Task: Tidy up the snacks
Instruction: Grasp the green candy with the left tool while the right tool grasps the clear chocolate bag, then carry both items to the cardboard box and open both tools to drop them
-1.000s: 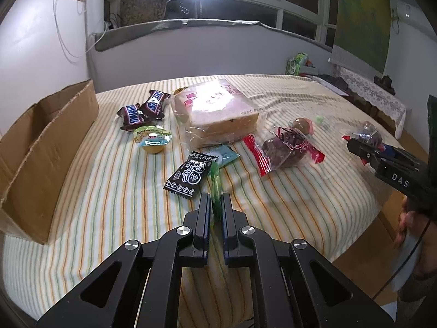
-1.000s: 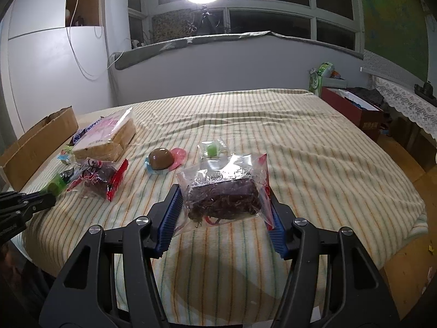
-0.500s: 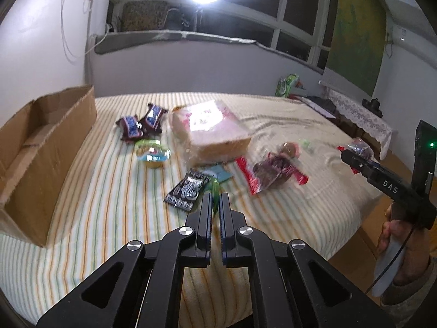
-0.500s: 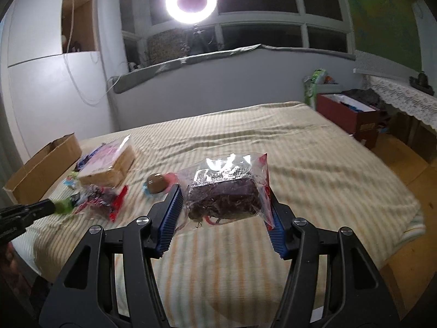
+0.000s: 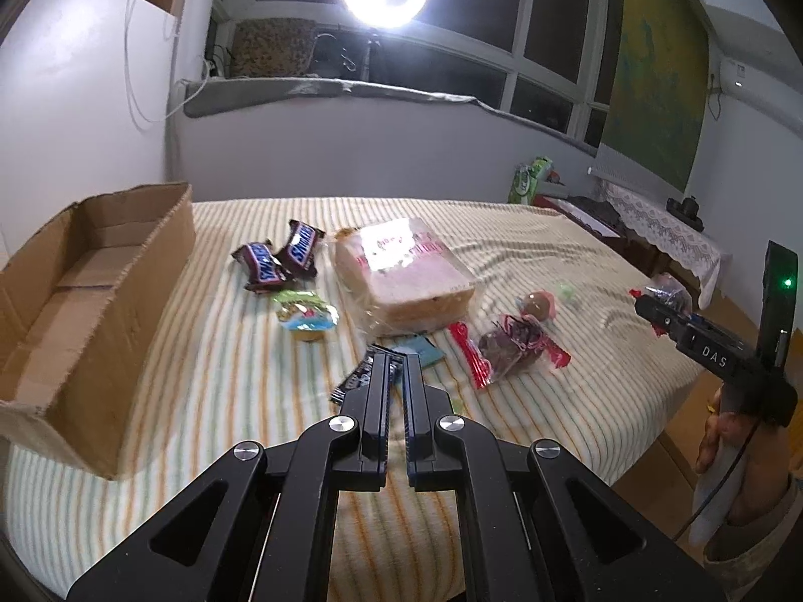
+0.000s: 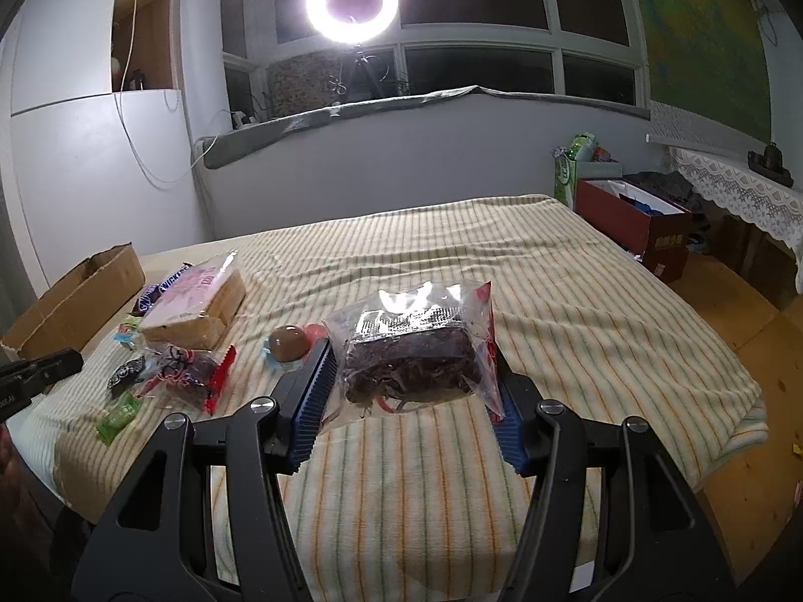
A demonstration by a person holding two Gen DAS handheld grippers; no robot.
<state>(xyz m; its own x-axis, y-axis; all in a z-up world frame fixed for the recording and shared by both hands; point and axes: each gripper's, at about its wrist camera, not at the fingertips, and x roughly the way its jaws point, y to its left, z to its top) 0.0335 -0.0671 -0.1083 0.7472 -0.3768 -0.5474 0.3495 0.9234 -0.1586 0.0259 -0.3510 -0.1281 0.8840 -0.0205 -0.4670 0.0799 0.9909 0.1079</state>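
My right gripper [image 6: 409, 381] is shut on a clear bag of dark dried snack [image 6: 409, 356] and holds it above the striped bed [image 6: 577, 331]; it shows at the right in the left wrist view [image 5: 662, 296]. My left gripper [image 5: 397, 366] is nearly closed and holds nothing. A green candy [image 6: 118, 416] lies on the bed near the left gripper [image 6: 40, 376]. An open cardboard box [image 5: 85, 301] stands at the bed's left edge. Two Snickers bars [image 5: 281, 261], a bread pack [image 5: 401, 276], a jelly cup [image 5: 306, 316], a black sachet [image 5: 359, 376] and a red-edged snack bag [image 5: 507, 346] lie between.
A brown round sweet on a pink wrapper [image 5: 538, 305] and a small green candy [image 5: 567, 292] lie right of the bread. A red box [image 6: 632, 231] and a lace-covered table [image 6: 738, 190] stand right of the bed. A ring light [image 6: 351, 0] shines at the window.
My left gripper has let go of the green candy, which now lies on the bed, and has risen and tilted up. My right gripper has lifted the dark snack bag higher.
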